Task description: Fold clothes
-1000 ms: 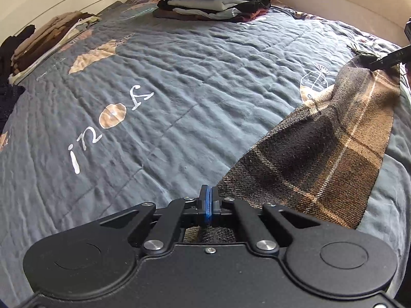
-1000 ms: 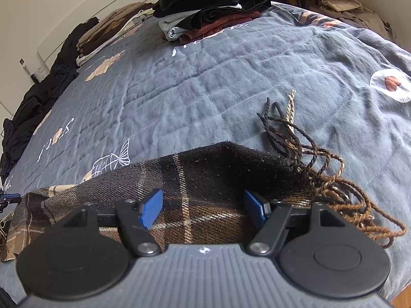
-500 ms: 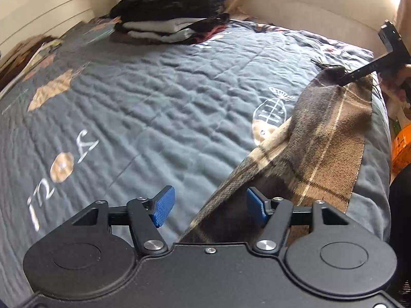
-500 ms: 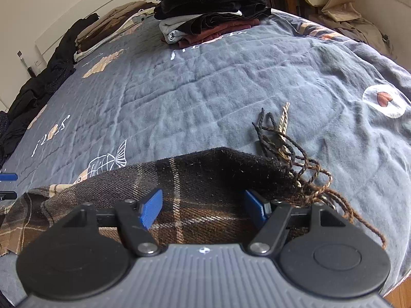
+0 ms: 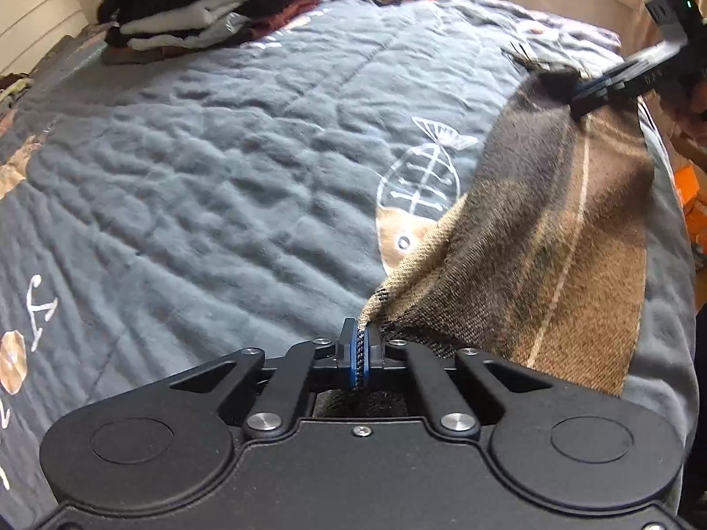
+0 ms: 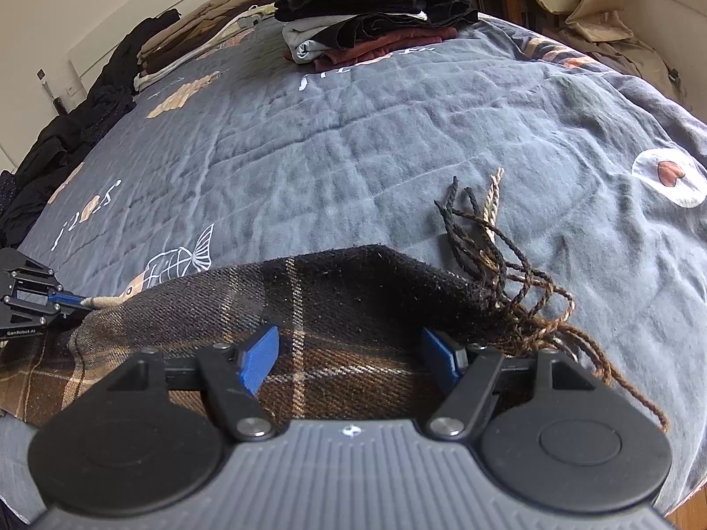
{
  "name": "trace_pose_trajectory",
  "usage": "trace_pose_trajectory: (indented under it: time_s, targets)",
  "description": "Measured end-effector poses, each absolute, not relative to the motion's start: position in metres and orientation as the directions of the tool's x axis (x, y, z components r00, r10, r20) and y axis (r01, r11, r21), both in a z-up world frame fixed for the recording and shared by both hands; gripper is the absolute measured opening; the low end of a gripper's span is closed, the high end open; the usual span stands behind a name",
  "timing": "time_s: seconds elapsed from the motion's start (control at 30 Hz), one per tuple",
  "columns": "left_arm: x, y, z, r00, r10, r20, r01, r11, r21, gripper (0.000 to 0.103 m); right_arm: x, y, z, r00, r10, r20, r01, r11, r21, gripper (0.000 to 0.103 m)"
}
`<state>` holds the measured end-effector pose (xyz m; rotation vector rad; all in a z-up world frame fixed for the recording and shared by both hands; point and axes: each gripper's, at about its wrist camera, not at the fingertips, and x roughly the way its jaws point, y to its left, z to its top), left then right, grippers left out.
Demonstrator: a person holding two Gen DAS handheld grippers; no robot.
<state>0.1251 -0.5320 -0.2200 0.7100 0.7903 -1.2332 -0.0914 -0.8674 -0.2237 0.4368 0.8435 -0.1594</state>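
A brown plaid scarf (image 5: 552, 229) lies along the near edge of the grey bedspread (image 5: 199, 176). My left gripper (image 5: 359, 353) is shut on a bunched edge of the scarf, with the cloth pinched between its blue pads. In the right wrist view the left gripper (image 6: 66, 300) shows at the far left, holding that edge. My right gripper (image 6: 349, 353) stands open over the scarf's (image 6: 336, 304) dark end, pads wide apart and pressing nothing. Twisted fringe (image 6: 508, 265) spreads out to its right. From the left wrist view the right gripper (image 5: 587, 92) rests at the scarf's far end.
A stack of folded clothes (image 6: 375, 13) sits at the far side of the bed (image 6: 353, 132). A beige and white pile (image 6: 185, 44) and dark clothes (image 6: 57, 150) line the left edge. The bed's near edge drops off just right of the scarf.
The left gripper let go of the scarf, moved along its edge toward the right gripper, and shut on the edge again. The right gripper stayed open in the same place.
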Motion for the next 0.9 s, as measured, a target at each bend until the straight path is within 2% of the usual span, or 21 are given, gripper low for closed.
trace_pose_trajectory:
  time_s: [0.13,0.3,0.37,0.43,0.5,0.67,0.9]
  targets:
    - [0.142,-0.528,-0.207,0.174,-0.572,-0.802,0.965,0.263,0.022,0.002,-0.093,-0.866,-0.226,0.672,0.040,-0.740,0.296,0.901,0.318,0.071]
    - [0.131,-0.538,-0.220,0.132,-0.473,-0.871,0.970,0.242,0.016,0.007,-0.094,-0.864,-0.221,0.668,0.039,-0.743,0.297,0.902,0.314,0.071]
    - [0.130,-0.533,-0.211,0.130,-0.513,-0.848,0.966,0.257,-0.008,0.016,-0.094,-0.864,-0.215,0.668,0.038,-0.744,0.297,0.902,0.313,0.071]
    - [0.127,-0.527,-0.200,0.134,-0.547,-0.826,0.959,0.282,-0.031,0.044,-0.094,-0.864,-0.204,0.678,0.026,-0.734,0.284,0.912,0.294,0.071]
    - [0.117,-0.518,-0.189,0.148,-0.589,-0.794,0.957,0.289,-0.036,0.055,-0.090,-0.867,-0.194,0.675,-0.010,-0.738,0.276,0.931,0.240,0.071]
    - [0.083,-0.493,-0.173,0.144,-0.650,-0.746,0.953,0.293,-0.072,0.057,-0.064,-0.895,-0.185,0.609,-0.072,-0.790,0.238,0.967,0.095,0.071]
    - [0.051,-0.468,-0.180,0.102,-0.642,-0.760,0.951,0.286,-0.115,0.060,-0.032,-0.903,-0.178,0.564,-0.003,-0.825,-0.076,0.996,-0.056,0.071]
